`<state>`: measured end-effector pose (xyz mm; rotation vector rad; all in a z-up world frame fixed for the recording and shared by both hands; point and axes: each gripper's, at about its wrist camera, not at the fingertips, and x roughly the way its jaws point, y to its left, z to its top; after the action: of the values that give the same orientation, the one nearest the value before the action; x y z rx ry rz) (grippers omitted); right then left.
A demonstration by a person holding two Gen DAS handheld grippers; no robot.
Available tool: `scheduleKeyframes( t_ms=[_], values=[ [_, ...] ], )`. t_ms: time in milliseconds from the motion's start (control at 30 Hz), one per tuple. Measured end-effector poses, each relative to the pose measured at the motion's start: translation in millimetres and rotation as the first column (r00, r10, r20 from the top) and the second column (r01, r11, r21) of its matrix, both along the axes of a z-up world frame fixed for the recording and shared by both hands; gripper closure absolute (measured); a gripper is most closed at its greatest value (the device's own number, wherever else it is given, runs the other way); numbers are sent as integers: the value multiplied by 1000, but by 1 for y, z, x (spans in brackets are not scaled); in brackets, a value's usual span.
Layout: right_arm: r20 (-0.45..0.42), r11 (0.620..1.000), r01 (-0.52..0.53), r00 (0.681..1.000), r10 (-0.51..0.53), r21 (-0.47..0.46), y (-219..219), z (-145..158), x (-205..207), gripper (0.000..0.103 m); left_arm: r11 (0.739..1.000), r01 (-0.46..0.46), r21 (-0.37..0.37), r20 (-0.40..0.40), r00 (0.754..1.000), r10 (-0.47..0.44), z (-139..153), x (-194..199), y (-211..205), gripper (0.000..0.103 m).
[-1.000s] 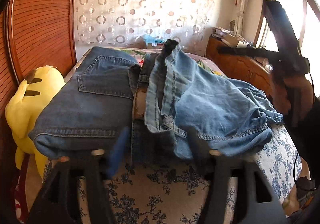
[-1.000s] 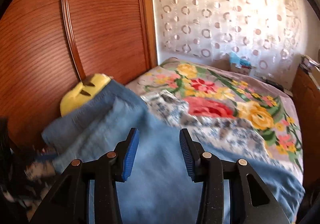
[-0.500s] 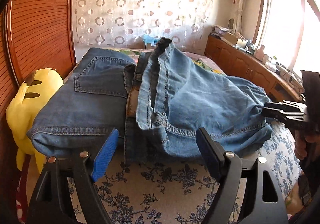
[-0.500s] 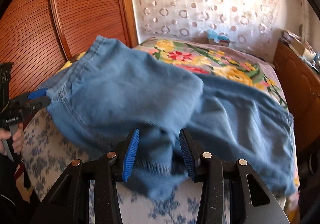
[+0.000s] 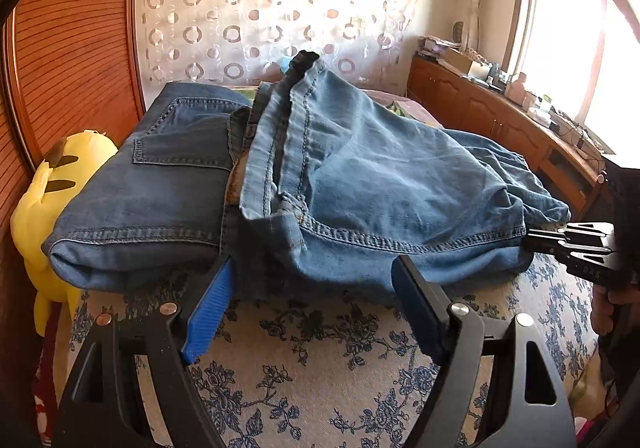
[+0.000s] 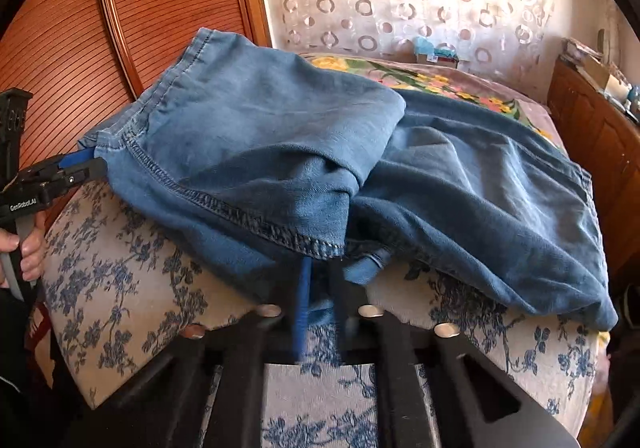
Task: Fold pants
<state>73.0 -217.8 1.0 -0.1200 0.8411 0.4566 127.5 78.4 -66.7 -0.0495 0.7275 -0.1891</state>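
Note:
Blue jeans [image 5: 360, 184] lie on the bed in a loose heap, one leg folded over; they also show in the right wrist view [image 6: 260, 136]. A darker folded pair of jeans [image 5: 160, 188] lies to their left. My left gripper [image 5: 308, 300] is open and empty just in front of the jeans' hem; it also shows in the right wrist view [image 6: 86, 164], its blue pad touching the hem corner. My right gripper [image 6: 320, 288] is shut on the jeans' hem at the near edge; it also shows in the left wrist view [image 5: 532, 236].
A yellow plush toy [image 5: 48, 184] sits at the bed's left side against the wooden wardrobe [image 5: 72, 48]. A floral sheet [image 5: 320, 368] covers the bed. A wooden cabinet [image 5: 500, 120] with clutter runs along the right under the window.
My left gripper has let go of the jeans and opened. My right gripper has moved to the hem and shut on it. The leg has been laid down.

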Motion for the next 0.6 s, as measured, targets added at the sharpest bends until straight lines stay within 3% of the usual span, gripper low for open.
scheduleKeyframes(
  t_ms=[233,400,533,600],
  values=[
    [23,997,13,1000,-15,79,-22,16,-25,100,1000,11,12,24,1000,-11,11,-1,-6,23],
    [6,996,28,1000,-28,84,-30,17,-26,98,1000,18,10,46,999,-18,19,1,-5,23],
    [39,995,48,998,-52,84,-31,30,-7,68,1000,23,12,49,999,-24,22,13,-6,23],
    [46,996,48,998,-51,76,-30,34,10,67,1000,24,20,51,998,-25,23,19,-8,23]
  ],
)
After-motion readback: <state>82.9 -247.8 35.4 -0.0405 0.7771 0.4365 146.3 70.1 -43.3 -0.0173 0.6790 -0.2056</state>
